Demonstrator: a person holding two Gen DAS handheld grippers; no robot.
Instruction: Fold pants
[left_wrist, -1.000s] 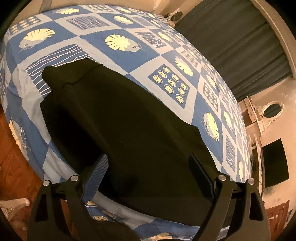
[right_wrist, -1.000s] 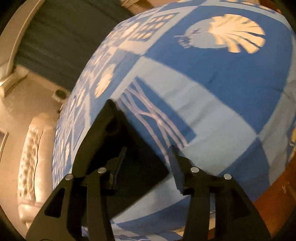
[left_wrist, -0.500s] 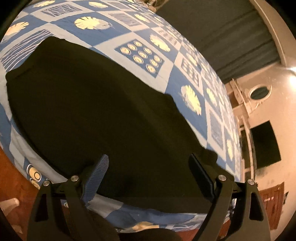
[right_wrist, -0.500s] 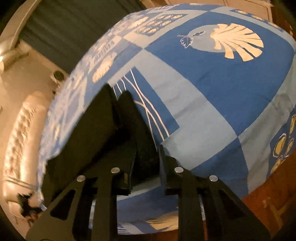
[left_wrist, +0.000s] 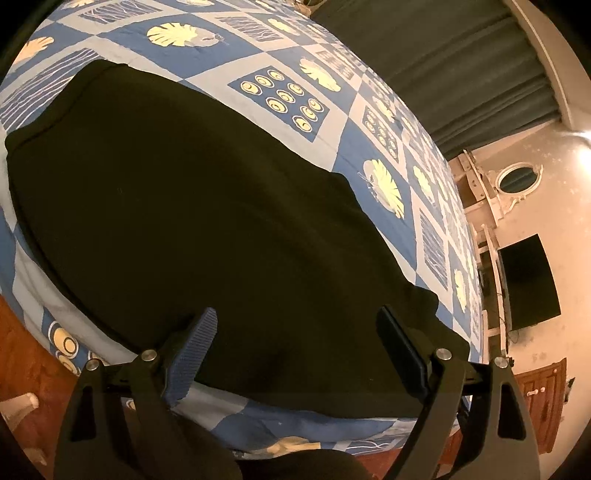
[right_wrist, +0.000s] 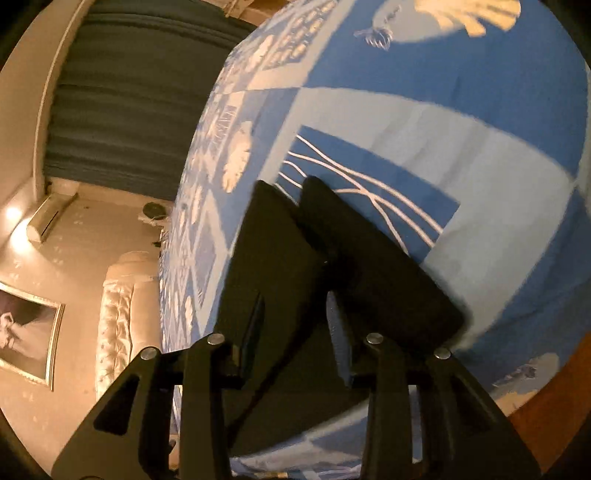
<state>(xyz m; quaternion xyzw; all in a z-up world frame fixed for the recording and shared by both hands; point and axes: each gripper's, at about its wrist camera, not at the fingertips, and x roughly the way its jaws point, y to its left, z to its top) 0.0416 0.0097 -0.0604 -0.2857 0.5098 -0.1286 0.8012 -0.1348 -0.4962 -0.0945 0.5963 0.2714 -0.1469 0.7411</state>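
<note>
Black pants (left_wrist: 207, 221) lie spread flat on a blue patterned bedspread (left_wrist: 280, 92). My left gripper (left_wrist: 295, 343) is open and empty, hovering over the near edge of the pants at the bed's front. In the right wrist view the leg ends of the pants (right_wrist: 332, 258) point away from me over the bedspread (right_wrist: 480, 110). My right gripper (right_wrist: 295, 325) has its jaws narrowed around the black fabric near the leg ends. I cannot tell whether the pads press the cloth.
The bed's front edge drops to a wooden floor (left_wrist: 22, 350). Dark curtains (left_wrist: 461, 66), a wall television (left_wrist: 528, 280) and a wooden door (left_wrist: 543, 391) stand beyond the bed. A white padded headboard (right_wrist: 118, 314) and a framed picture (right_wrist: 26, 332) show at the left.
My right gripper's jaws narrowed from wide open around the leg ends and it moved over the pants. My left gripper shifted along the pants' near edge and stayed open.
</note>
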